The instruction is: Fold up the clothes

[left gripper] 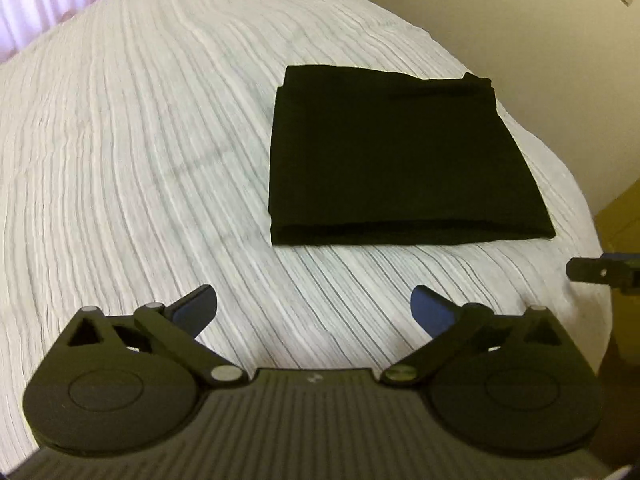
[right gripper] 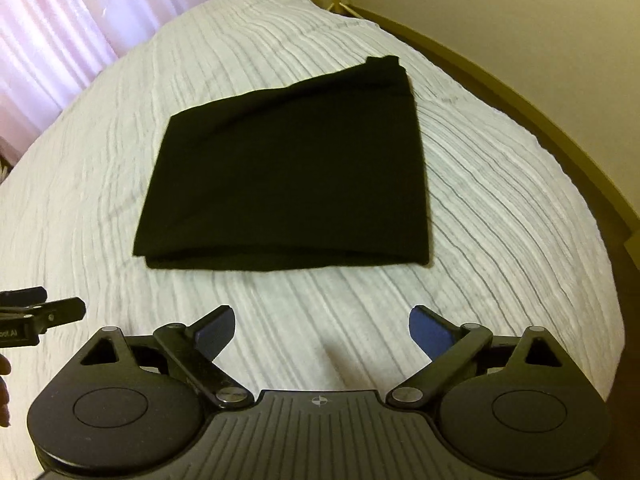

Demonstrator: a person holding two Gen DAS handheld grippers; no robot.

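A black garment lies folded into a flat rectangle on the white ribbed bedspread. In the right wrist view the garment sits straight ahead on the bedspread. My left gripper is open and empty, held back from the garment's near edge, to its left. My right gripper is open and empty, held short of the garment's near folded edge. Each gripper shows at the edge of the other's view: the right one and the left one.
Pink curtains hang beyond the far left of the bed. A cream wall with a wooden skirting runs along the right side. The bed edge drops off on the right.
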